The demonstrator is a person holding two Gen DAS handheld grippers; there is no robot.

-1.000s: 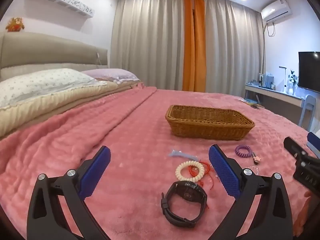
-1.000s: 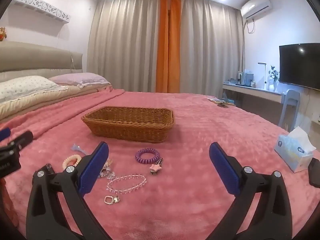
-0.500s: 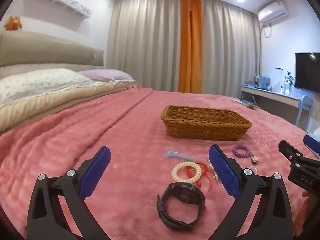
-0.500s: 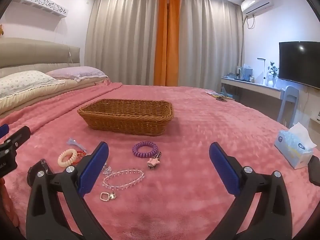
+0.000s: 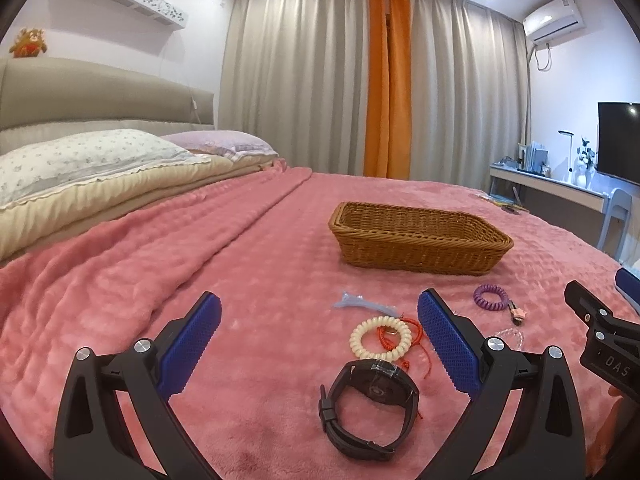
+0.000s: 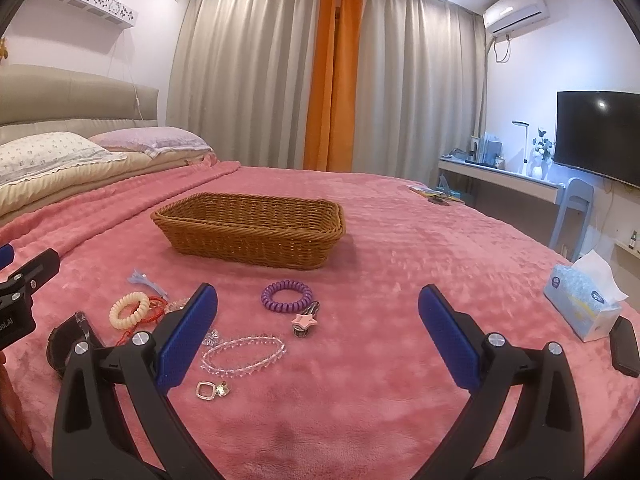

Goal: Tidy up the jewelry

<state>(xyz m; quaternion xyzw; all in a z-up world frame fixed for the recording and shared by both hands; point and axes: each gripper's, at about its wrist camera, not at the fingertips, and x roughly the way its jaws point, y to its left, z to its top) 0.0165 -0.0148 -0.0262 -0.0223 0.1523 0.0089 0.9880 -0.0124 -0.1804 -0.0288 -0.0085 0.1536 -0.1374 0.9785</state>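
Woven brown wicker made up the basket, the landmark on the pink blanket; from the left wrist view its inside looked empty as far as the near wall let one see. Nearer than the basket lay a black watch, a cream coil band on red cord, and a blue clip. The left gripper hovered with jaws wide and empty; to take the watch well it should probably drop straight over the strap and close on the band, not the face. From the right wrist view, the basket again showed nothing inside. In front of it lay a purple coil band, a star charm and a clear bead bracelet. The right gripper was likewise spread wide, holding nothing.
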